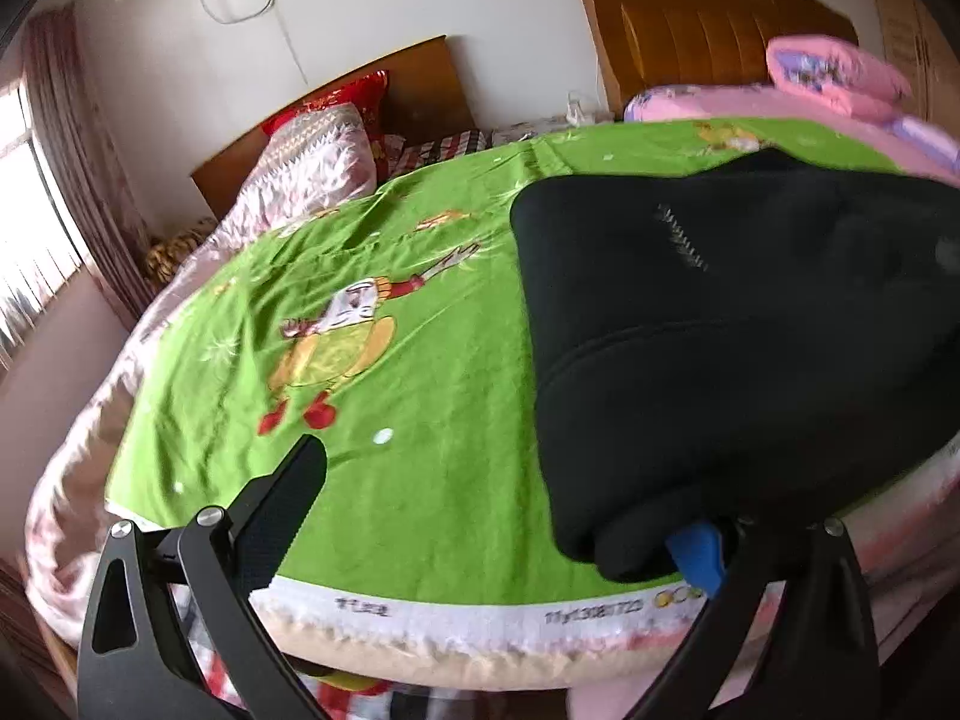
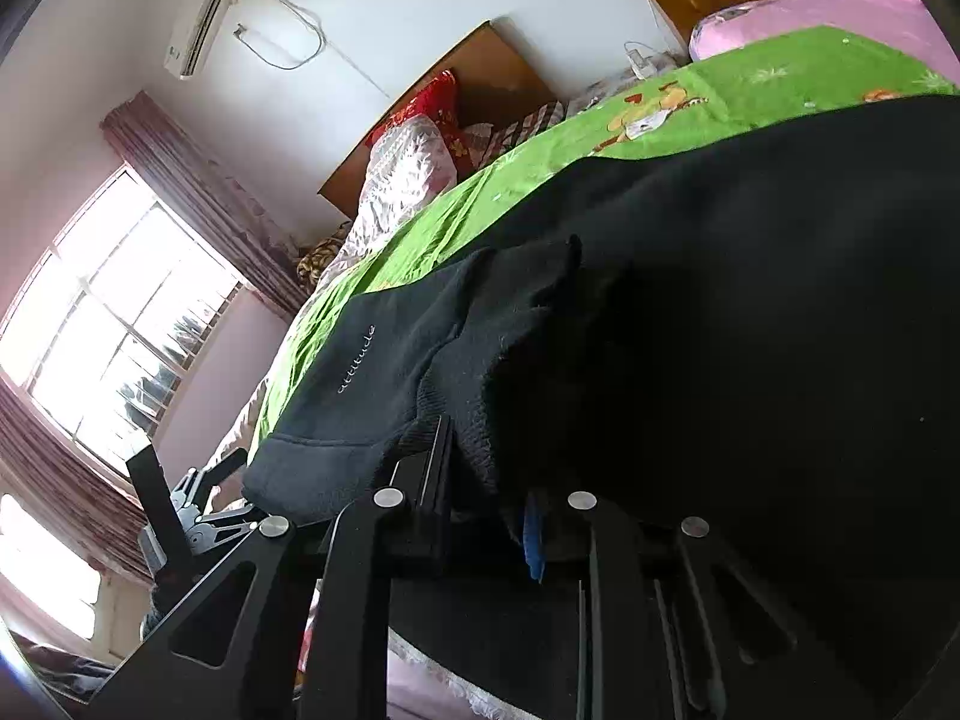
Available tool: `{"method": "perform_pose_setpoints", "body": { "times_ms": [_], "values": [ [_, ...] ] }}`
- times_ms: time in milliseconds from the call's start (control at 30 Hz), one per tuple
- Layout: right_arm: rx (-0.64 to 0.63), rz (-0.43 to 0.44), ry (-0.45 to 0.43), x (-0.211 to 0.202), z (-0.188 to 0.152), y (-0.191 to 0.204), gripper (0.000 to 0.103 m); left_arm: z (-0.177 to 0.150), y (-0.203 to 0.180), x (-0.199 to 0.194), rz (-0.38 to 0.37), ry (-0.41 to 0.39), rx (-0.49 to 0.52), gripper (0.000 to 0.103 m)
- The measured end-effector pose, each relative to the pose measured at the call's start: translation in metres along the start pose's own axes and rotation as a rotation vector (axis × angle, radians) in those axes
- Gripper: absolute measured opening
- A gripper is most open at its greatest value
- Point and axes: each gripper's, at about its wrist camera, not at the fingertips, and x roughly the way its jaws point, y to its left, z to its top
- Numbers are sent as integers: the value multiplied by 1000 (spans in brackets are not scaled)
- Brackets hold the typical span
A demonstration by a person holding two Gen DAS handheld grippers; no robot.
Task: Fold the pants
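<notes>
Black pants (image 1: 720,324) lie folded over on the green cartoon blanket (image 1: 372,360), at the right of the left wrist view. My left gripper (image 1: 504,516) is open; its left finger (image 1: 288,498) is over bare blanket and its blue-padded right finger (image 1: 696,558) is under the pants' near edge. In the right wrist view the pants (image 2: 750,330) fill most of the frame. My right gripper (image 2: 489,498) is shut on a bunched fold of the pants, which hangs over its fingers. The left gripper shows at lower left in the right wrist view (image 2: 180,510).
The bed has a wooden headboard (image 1: 708,24) and pink bedding (image 1: 840,78) at the far right. A second bed with a patterned quilt (image 1: 300,174) stands beyond. A window with curtains (image 2: 120,324) is on the left. The bed's near edge (image 1: 480,618) is just below my left gripper.
</notes>
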Motion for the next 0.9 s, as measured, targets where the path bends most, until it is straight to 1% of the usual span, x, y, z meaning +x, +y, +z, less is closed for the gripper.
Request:
{"method": "perform_pose_setpoints", "body": {
  "times_ms": [33, 67, 100, 133, 167, 200, 233, 267, 300, 333, 367, 400, 433, 467, 500, 533, 600, 667, 700, 733, 767, 800, 833, 867, 900],
  "values": [
    [-9, -8, 18, 2, -1, -3, 22, -1, 1, 2, -6, 9, 0, 102],
    [-18, -21, 25, 6, 0, -4, 27, -2, 3, 3, -17, 16, -1, 102],
    [-27, -34, 32, 5, 0, -4, 40, -2, 5, 3, -30, 23, 0, 102],
    [-49, -41, 43, 1, 1, -2, 46, -3, 8, 1, -52, 37, 11, 102],
    [-74, -51, 43, -4, 2, 1, 61, -3, 9, -3, -67, 43, 35, 102],
    [-98, -67, 33, -10, 1, 5, 78, -6, 10, -11, -83, 43, 88, 101],
    [-132, -102, 4, -21, 2, 11, 86, -7, 9, -17, -87, 39, 119, 101],
    [-161, -123, -22, -29, 1, 15, 88, -9, 9, -29, -88, 21, 163, 101],
    [-192, -142, -45, -37, 3, 19, 86, -9, 12, -39, -93, 1, 177, 101],
    [-226, -162, -71, -46, 6, 24, 80, -5, 18, -54, -125, -33, 155, 101],
    [-242, -175, -99, -51, 9, 27, 73, 1, 24, -66, -162, -65, 118, 101],
    [-251, -175, -120, -54, 12, 30, 67, 10, 30, -76, -208, -104, 71, 101],
    [-264, -158, -142, -54, 17, 33, 63, 22, 36, -86, -274, -157, 1, 101],
    [-277, -150, -157, -51, 22, 37, 54, 32, 38, -91, -331, -191, -52, 101],
    [-287, -156, -164, -47, 25, 41, 47, 43, 36, -90, -386, -213, -96, 101],
    [-301, -163, -164, -39, 28, 45, 45, 53, 30, -86, -417, -217, -117, 101],
    [-326, -153, -144, -25, 27, 54, 40, 71, 1, -65, -464, -200, -96, 101],
    [-349, -148, -113, -12, 25, 60, 39, 77, -19, -40, -478, -140, -74, 101],
    [-366, -156, -98, -4, 23, 64, 40, 77, -27, -27, -468, -104, -62, 100],
    [-395, -170, -55, 6, 17, 65, 40, 72, -34, -11, -457, -58, -51, 100],
    [-417, -192, -11, 15, 11, 65, 40, 65, -37, 7, -434, 6, -49, 100],
    [-434, -225, 31, 24, 5, 63, 40, 60, -36, 19, -406, 51, -53, 99],
    [-451, -229, 67, 32, -3, 59, 41, 51, -33, 33, -388, 93, -65, 99],
    [-466, -219, 52, 31, -8, 57, 41, 44, -25, 38, -424, 87, -94, 99],
    [-472, -216, 45, 30, -11, 56, 41, 39, -17, 39, -458, 59, -119, 99]
  ]
}}
